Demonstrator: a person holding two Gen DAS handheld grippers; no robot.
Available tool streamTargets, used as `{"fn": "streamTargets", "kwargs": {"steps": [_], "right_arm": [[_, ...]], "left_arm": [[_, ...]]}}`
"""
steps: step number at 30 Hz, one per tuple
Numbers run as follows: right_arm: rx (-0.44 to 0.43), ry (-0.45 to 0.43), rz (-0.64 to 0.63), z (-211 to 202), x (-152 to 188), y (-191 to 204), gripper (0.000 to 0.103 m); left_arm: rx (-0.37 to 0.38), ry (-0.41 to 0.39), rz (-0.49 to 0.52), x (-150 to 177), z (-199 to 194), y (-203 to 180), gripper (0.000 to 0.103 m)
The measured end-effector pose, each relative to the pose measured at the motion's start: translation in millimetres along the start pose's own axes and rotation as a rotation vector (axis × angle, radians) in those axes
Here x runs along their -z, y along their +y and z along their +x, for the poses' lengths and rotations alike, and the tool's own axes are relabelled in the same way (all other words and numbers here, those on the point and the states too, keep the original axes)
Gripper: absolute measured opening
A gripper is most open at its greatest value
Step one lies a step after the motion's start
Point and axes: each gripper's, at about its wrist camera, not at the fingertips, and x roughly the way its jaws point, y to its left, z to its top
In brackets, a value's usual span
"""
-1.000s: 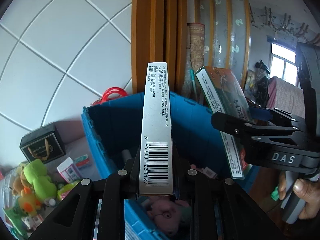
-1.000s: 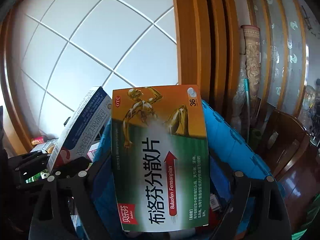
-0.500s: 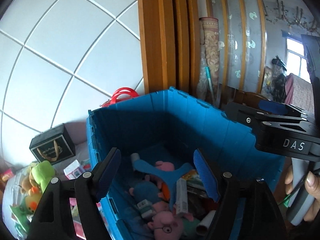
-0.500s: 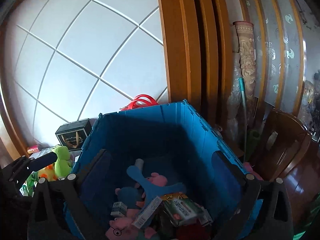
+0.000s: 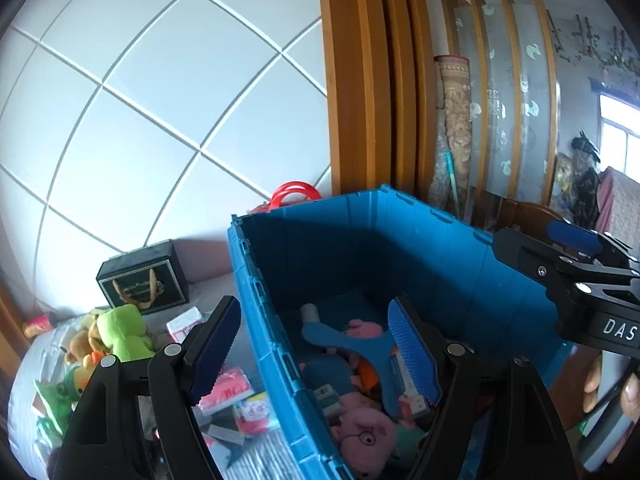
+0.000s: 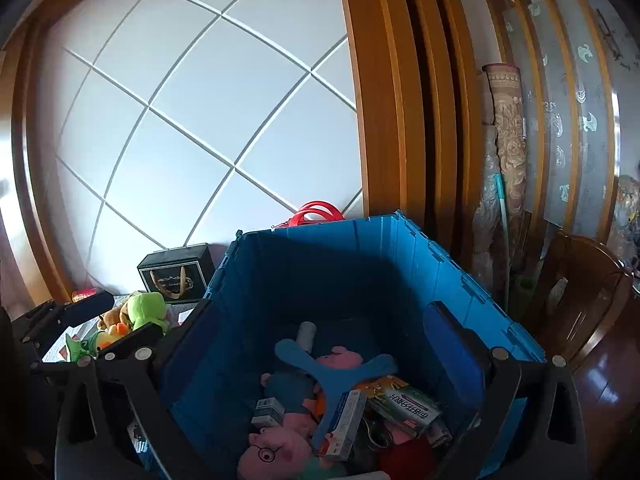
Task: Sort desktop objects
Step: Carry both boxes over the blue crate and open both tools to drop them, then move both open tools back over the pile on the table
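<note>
With both left gripper [image 5: 316, 354] and right gripper [image 6: 320, 364] open, empty above blue crate [image 6: 400, 264], swing left toward green plush [image 5: 122, 332], approach low.

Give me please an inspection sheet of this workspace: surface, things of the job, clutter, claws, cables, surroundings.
Surface: grey table top, partly covered.
Job's things: blue crate holds pink pig toys, green medicine box, white box, blue flat toy.
Clutter: green frog toy, black gift box, red packets beside the crate.
Claws: left claw open, empty, astride the crate's wall; right claw open, empty, above the crate.
Cables: nothing seen.
Surroundings: white tiled wall, wooden frame, wooden chair.
</note>
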Motion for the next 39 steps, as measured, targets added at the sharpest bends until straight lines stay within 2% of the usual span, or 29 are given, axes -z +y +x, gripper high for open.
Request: {"fn": "streamTargets", "kwargs": {"steps": [8, 14, 18, 24, 28, 30, 35, 39], "right_arm": [[-0.026, -0.118, -0.041, -46, 23, 42, 0.103], [-0.026, -0.172, -0.089, -85, 43, 95, 0.103], [-0.037, -0.170, -0.095, -98, 51, 135, 0.103], [-0.066, -0.105, -0.084, -90, 73, 203, 0.103], [0.026, -0.083, -0.099, -79, 88, 249, 0.103], [0.066, -0.092, -0.067, -78, 94, 265, 0.103], [-0.023, -0.096, -0.002, -74, 100, 288, 0.103], [-0.132, -0.107, 0.011, -66, 103, 299, 0.103]], "left_arm": [[-0.034, -0.052, -0.013, 25, -35, 31, 0.077], [-0.025, -0.047, -0.007, 47, -58, 67, 0.077], [-0.046, -0.038, 0.005, 64, -75, 103, 0.077], [-0.095, -0.007, 0.010, 92, -94, 171, 0.077], [-0.127, 0.004, 0.012, 108, -108, 214, 0.077], [-0.142, 0.007, 0.007, 114, -113, 232, 0.077], [-0.173, 0.015, -0.027, 124, -118, 271, 0.077], [-0.220, 0.029, -0.064, 133, -117, 299, 0.077]]}}
